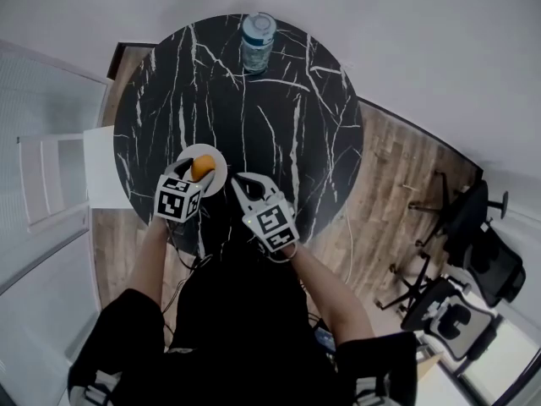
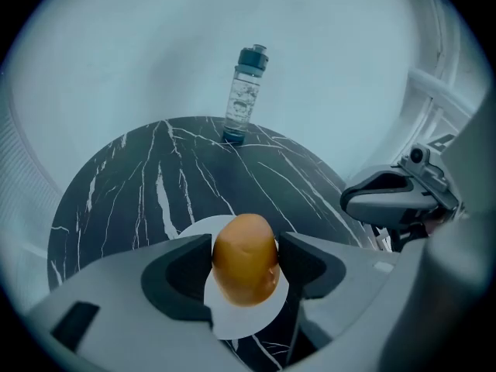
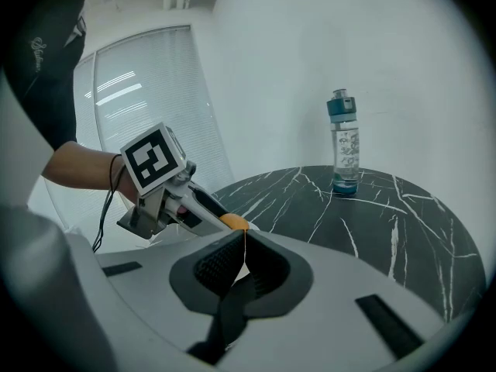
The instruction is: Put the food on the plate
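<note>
Black table (image 1: 287,125) (marbled), plate (image 1: 219,176), water bottle (image 1: 257,42)

plate (image 2: 240,322) partly hidden behind the food (image 2: 245,258).

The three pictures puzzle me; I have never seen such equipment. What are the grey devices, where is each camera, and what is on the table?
A person holds a two-jaw gripper in each hand. One picture comes from a camera on the person's head, looking down; the other two from cameras on the grippers. On the black round table stand a water bottle and a white plate. The left gripper grips an orange-brown food over the plate. The right gripper is shut, empty.
</note>
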Demonstrator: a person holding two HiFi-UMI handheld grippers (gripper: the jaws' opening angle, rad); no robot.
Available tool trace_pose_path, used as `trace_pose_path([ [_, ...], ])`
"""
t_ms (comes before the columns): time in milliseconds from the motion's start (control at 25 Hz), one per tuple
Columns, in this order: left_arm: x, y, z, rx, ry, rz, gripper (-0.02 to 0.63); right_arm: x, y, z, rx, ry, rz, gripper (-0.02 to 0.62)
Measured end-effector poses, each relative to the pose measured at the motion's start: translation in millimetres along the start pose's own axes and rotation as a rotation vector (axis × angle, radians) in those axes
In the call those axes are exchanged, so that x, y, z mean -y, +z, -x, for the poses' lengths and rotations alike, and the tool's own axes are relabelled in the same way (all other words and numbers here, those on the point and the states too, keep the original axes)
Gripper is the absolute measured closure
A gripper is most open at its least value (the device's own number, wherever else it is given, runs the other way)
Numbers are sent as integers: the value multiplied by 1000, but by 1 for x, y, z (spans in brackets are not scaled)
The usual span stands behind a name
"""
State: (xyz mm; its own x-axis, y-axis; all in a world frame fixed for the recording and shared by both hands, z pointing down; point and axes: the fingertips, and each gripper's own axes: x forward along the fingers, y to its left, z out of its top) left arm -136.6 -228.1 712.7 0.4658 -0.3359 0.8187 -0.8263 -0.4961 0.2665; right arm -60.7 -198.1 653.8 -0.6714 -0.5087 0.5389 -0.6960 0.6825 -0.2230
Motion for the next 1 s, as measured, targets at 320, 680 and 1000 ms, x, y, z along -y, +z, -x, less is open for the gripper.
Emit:
trace_pose_path([
  [320,-9,1,-3,39,10,96,345,0,2,2,5,-3,-6,597],
  [680,-22,2,-1,75,-2,217,344,-6,15,6,26,8,5,597],
  [1000,-24,-9,5,43,38,195,344,-16,28,14,62,25,29,597],
])
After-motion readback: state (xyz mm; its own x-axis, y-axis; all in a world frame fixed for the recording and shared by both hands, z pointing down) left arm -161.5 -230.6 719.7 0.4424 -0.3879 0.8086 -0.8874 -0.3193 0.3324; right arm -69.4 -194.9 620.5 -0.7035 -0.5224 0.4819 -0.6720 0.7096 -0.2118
